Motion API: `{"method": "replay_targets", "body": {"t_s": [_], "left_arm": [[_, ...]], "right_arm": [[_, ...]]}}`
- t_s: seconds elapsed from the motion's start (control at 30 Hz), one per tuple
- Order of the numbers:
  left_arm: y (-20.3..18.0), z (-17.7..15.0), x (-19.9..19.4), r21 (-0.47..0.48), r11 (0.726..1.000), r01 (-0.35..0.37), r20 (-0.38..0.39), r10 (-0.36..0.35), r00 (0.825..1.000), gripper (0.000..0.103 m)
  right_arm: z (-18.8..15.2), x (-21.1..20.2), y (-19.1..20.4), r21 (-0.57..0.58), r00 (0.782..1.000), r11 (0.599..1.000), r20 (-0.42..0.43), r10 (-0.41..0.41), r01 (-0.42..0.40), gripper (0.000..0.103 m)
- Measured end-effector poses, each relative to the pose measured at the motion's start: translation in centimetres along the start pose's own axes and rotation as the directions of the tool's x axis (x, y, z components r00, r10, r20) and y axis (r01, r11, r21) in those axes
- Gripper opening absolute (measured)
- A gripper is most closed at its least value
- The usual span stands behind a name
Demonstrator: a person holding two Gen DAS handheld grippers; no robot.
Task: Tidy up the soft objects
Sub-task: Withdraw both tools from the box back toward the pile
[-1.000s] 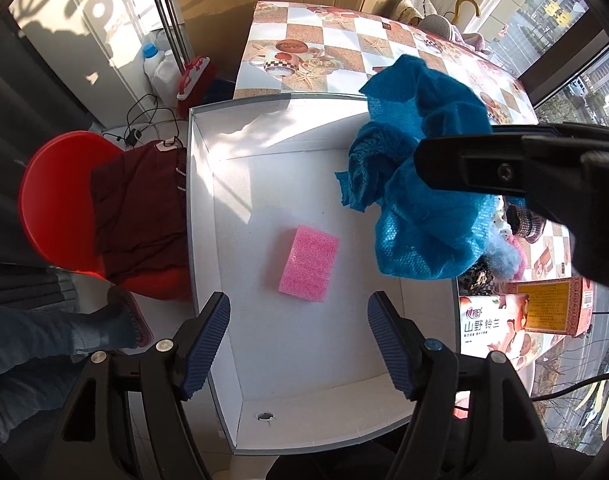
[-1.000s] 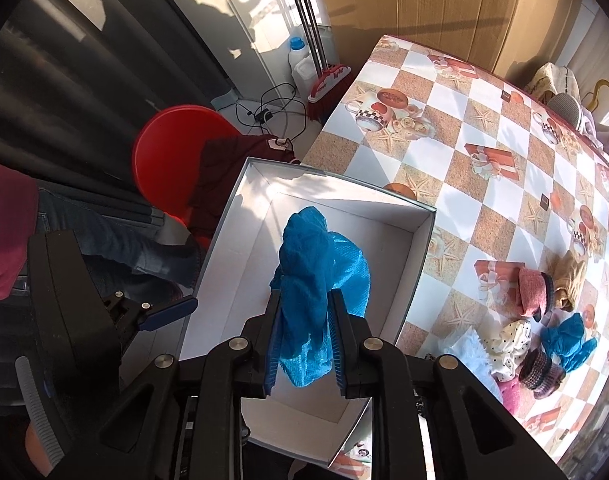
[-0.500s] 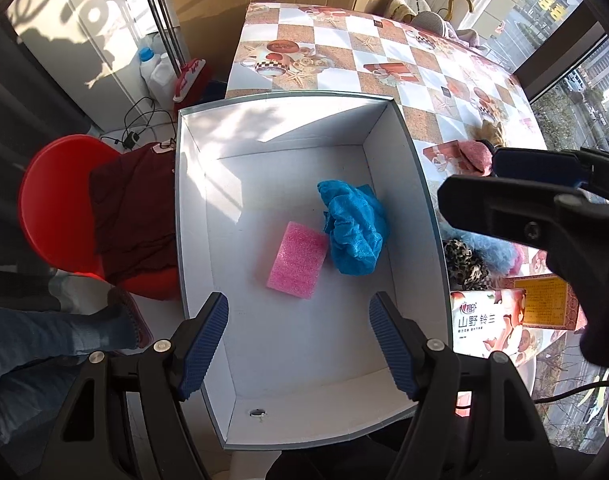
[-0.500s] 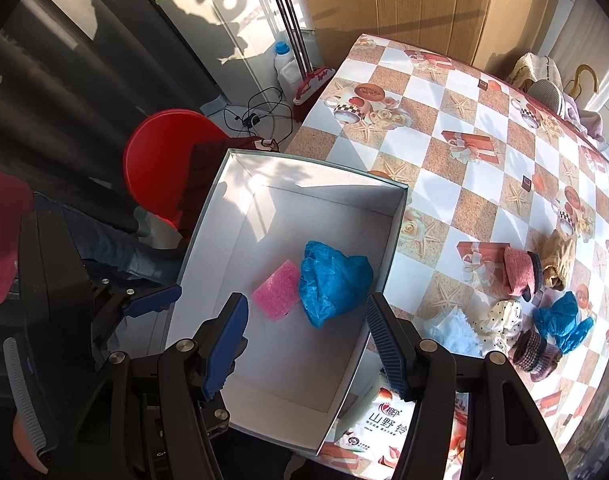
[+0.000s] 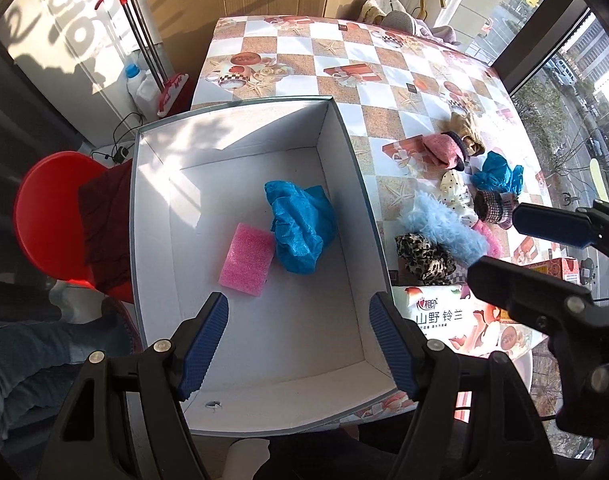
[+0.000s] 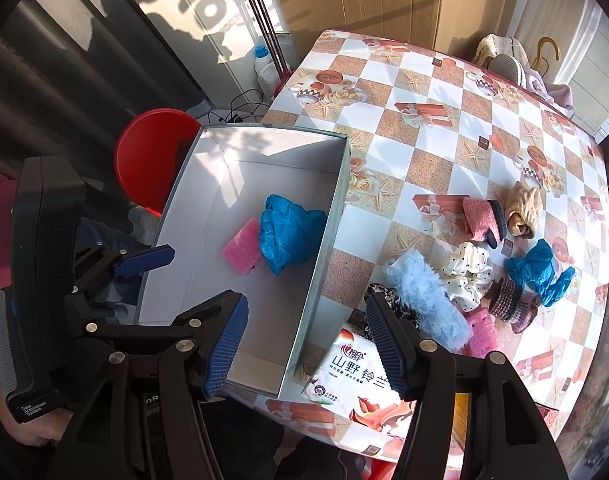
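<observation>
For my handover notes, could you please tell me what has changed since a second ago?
The right claw let go of the crumpled blue plastic cover, its jaws having just opened; it now lies in the white cardboard box. The pink foam block stayed put, and the left claw stayed open.

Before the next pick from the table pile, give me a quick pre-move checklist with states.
1. Right gripper empty, fingers apart: ok. Its jaws have just been opening and nothing is between them.
2. Left gripper empty and open: ok.
3. Blue cloth fully inside the white box: ok, it lies on the floor against the pink sponge.
4. Room left in the box: ok, the near half of the floor is bare.
5. Next items reachable: ok, the light blue fluffy piece lies open on the table.
6. Tissue pack clear of the pile: not ok, it crowds the leopard-print piece.
</observation>
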State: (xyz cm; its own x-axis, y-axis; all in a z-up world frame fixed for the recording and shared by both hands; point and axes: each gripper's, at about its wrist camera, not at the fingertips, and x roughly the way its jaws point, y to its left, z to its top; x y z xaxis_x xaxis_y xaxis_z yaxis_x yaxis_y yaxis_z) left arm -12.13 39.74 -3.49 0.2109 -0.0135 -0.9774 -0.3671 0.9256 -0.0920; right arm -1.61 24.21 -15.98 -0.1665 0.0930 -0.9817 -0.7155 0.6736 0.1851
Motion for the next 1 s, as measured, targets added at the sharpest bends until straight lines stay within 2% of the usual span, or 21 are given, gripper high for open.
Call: {"method": "replay_targets", "body": {"t_s": [0.1, 0.27, 0.63, 0.8, 1.0], "left_arm": [[-1.6, -0.1, -0.1, 0.003, 1.0, 0.013, 0.002, -0.013, 1.0, 0.077], [-4.9, 0.1, -1.0, 0.061, 0.998, 0.025, 0.03, -0.027, 0.999, 0.077], [-11.2, -0.1, -1.4, 0.19, 0.981, -0.039, 0.019, 0.036, 0.999, 0.077], [-12.8, -0.6, -1.4, 0.211, 0.975, -0.068, 0.017, 0.066, 0.998, 0.077], [-14.1, -0.8, -1.3, 0.215, 0.971, -0.104, 0.011, 0.104, 0.995, 0.077]], "right_arm": [[-1.1, -0.8, -0.4, -0.019, 1.0, 1.0, 0.022, -0.012, 0.013, 0.063], [-2.3, -2.3, -2.7, 0.027, 0.998, 1.0, 0.059, -0.006, 0.004, 0.063], [-5.3, -5.4, -10.3, 0.179, 0.993, 0.983, 0.12, 0.003, -0.025, 0.063], [-5.9, -5.8, -11.4, 0.158, 0.991, 0.986, 0.104, -0.079, 0.062, 0.063], [-6.4, -6.9, -11.5, 0.095, 0.974, 0.979, 0.124, -0.189, 0.178, 0.063]]}}
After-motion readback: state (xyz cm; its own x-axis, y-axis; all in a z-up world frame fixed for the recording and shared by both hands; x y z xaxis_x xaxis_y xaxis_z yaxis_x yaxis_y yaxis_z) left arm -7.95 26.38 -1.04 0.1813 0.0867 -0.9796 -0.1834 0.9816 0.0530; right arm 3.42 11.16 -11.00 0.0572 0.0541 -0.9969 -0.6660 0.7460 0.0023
